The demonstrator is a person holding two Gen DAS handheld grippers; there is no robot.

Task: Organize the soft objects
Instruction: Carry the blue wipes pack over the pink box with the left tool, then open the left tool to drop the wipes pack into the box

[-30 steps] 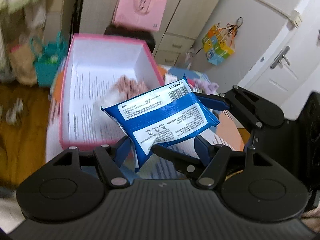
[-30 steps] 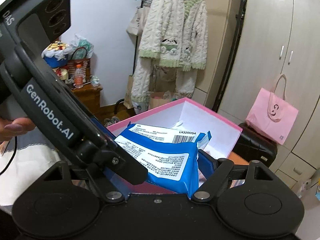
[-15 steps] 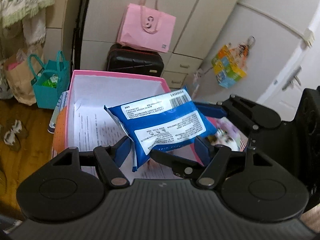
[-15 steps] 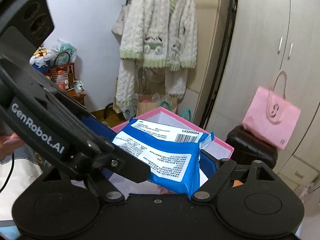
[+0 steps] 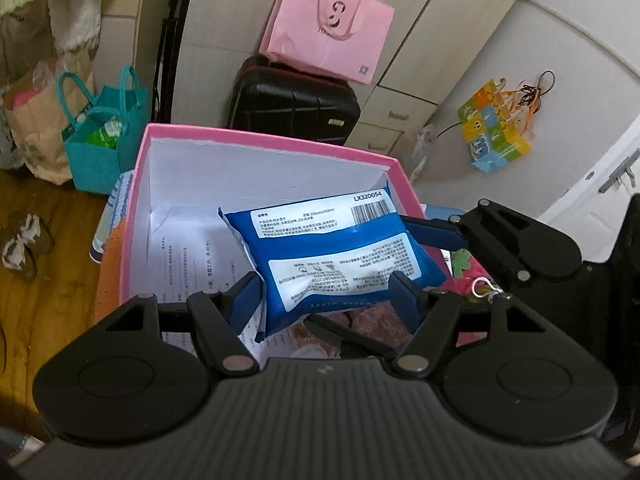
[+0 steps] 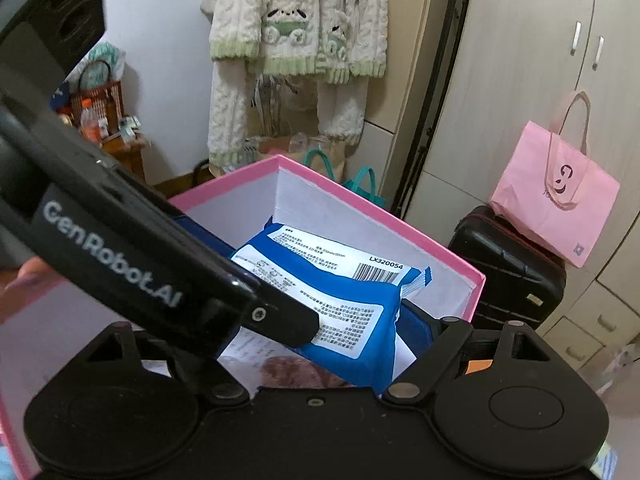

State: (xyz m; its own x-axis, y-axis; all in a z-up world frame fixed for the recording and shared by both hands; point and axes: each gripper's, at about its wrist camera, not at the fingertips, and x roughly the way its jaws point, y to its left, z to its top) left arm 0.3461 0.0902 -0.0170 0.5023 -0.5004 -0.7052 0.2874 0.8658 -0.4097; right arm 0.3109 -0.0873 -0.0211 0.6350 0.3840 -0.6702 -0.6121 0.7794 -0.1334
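Cream wardrobe doors (image 5: 224, 32) are seen behind a pink-rimmed cardboard box (image 5: 256, 140). Above it, a blue plastic wipes pack (image 5: 340, 256) is clenched by the left gripper (image 5: 326, 294). From the right wrist, the wipes pack (image 6: 352, 300) is also grasped by the right gripper (image 6: 320, 320).

Both grippers are matte black with blue fingers (image 5: 404, 296) and silver pivot screws. White "GenRobot.AI" lettering marks the left gripper (image 6: 120, 264).

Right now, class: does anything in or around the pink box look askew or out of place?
The blue wipes pack hangs tilted above the pink box, pinched by both the left gripper and the right gripper.
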